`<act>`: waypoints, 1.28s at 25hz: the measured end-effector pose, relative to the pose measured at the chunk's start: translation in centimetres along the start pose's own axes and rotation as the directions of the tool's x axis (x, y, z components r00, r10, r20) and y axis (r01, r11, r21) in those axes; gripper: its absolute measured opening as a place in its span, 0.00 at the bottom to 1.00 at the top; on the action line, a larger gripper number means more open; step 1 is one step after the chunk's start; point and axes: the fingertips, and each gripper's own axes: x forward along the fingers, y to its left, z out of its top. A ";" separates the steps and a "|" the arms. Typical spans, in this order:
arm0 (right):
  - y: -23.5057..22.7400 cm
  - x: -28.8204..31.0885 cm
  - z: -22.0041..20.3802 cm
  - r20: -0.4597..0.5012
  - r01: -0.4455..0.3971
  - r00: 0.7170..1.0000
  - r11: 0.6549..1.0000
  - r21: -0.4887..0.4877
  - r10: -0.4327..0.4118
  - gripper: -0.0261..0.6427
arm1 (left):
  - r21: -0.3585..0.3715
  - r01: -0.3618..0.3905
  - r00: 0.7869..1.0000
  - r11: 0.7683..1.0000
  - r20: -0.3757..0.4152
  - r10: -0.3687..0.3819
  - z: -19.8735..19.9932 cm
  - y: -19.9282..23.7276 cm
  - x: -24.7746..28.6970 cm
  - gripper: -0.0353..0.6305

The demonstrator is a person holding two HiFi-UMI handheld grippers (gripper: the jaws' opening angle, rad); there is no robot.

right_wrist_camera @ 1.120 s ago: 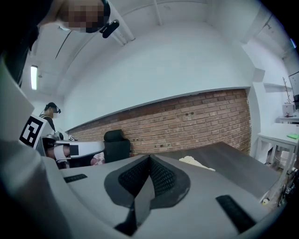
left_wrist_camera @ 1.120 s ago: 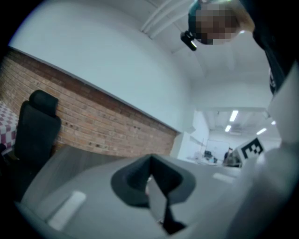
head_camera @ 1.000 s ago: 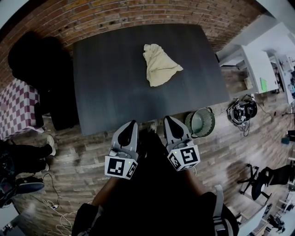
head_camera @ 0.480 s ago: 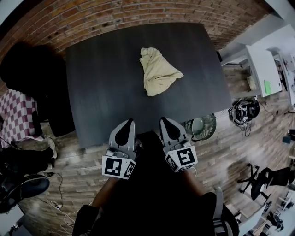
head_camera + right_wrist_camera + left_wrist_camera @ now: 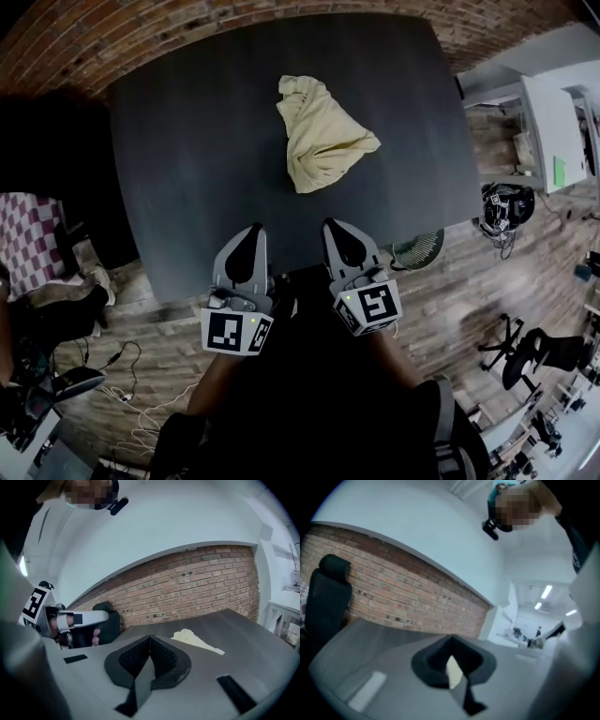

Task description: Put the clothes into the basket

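Note:
A crumpled cream cloth (image 5: 323, 136) lies on the dark table (image 5: 187, 141), past its middle. Both grippers hover over the table's near edge, well short of the cloth. My left gripper (image 5: 251, 231) looks shut and empty; in its own view (image 5: 450, 641) the pads meet at the tip, with a cream sliver of cloth (image 5: 453, 672) showing through a slit. My right gripper (image 5: 334, 228) is shut on nothing (image 5: 150, 638), with the cloth (image 5: 197, 641) ahead to its right. The green wire basket (image 5: 419, 249) stands on the floor by the table's near right corner, partly hidden by the table edge.
A brick wall (image 5: 141, 37) runs behind the table. A black chair (image 5: 56, 131) and a chequered cloth (image 5: 28, 234) are to the left. A white desk (image 5: 553, 112), black gear (image 5: 502, 202) and an office chair (image 5: 548, 352) stand to the right. Cables (image 5: 117, 361) lie on the wood floor.
Both grippers have moved forward from over the floor to the table's near edge, closer to the cloth. The basket now shows partly tucked behind the table edge.

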 end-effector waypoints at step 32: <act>-8.0 14.5 -12.3 -0.355 -0.025 0.935 0.997 -0.069 -0.001 0.44 | -0.110 -0.096 0.984 0.989 -0.160 0.078 -9.1 5.9 10.4 0.06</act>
